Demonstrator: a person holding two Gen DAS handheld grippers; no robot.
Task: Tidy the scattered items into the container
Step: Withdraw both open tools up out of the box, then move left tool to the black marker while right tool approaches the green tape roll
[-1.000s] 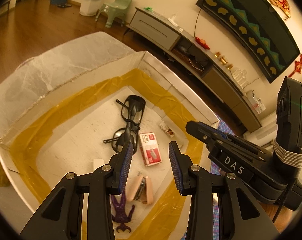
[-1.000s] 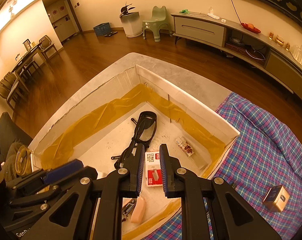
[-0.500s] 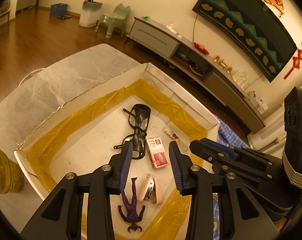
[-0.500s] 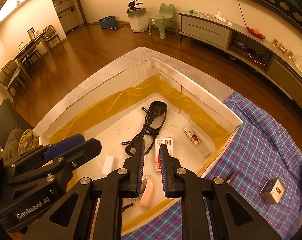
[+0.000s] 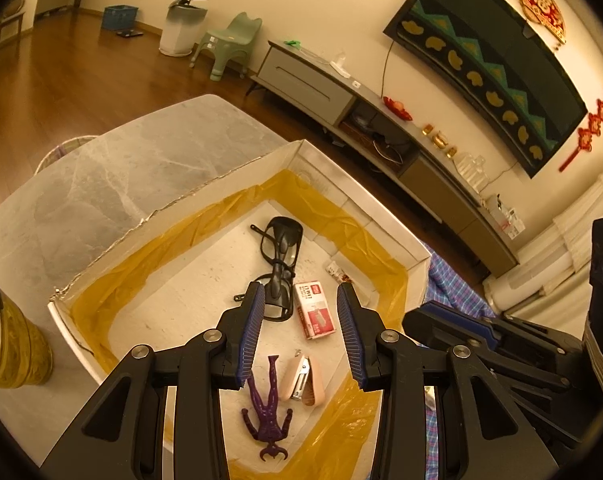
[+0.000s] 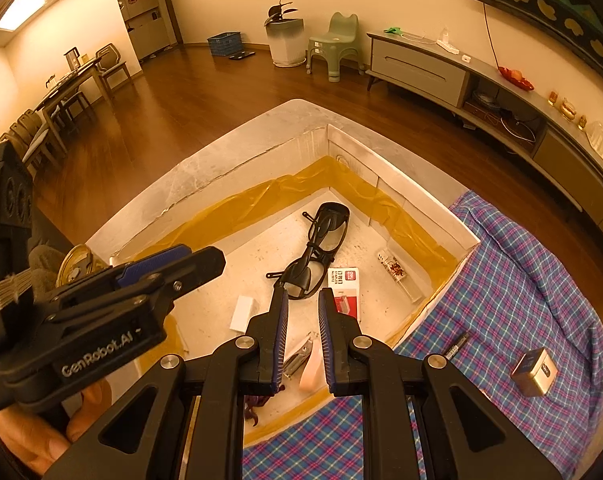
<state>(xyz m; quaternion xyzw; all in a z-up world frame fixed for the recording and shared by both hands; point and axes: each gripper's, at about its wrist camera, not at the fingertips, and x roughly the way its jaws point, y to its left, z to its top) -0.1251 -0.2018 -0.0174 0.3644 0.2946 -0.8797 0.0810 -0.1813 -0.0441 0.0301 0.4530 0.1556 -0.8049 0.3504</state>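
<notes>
White box point(image 5: 385, 220) – yellow-taped inside – holds black glasses point(image 5: 281, 256)

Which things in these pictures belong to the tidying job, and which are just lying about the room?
Job:
white box
black glasses
staple box
pink stapler
purple figure
battery, out on the checked cloth
small cube box, also on the cloth

Lying about:
green chair
blue crate
gold jar

Marble table point(image 5: 141, 168) carries white box point(image 6: 421, 196), gold jar point(image 5: 9, 344), plaid cloth point(image 6: 521, 280); cloth bears battery point(image 6: 456, 345), small cube point(image 6: 535, 370)
</notes>
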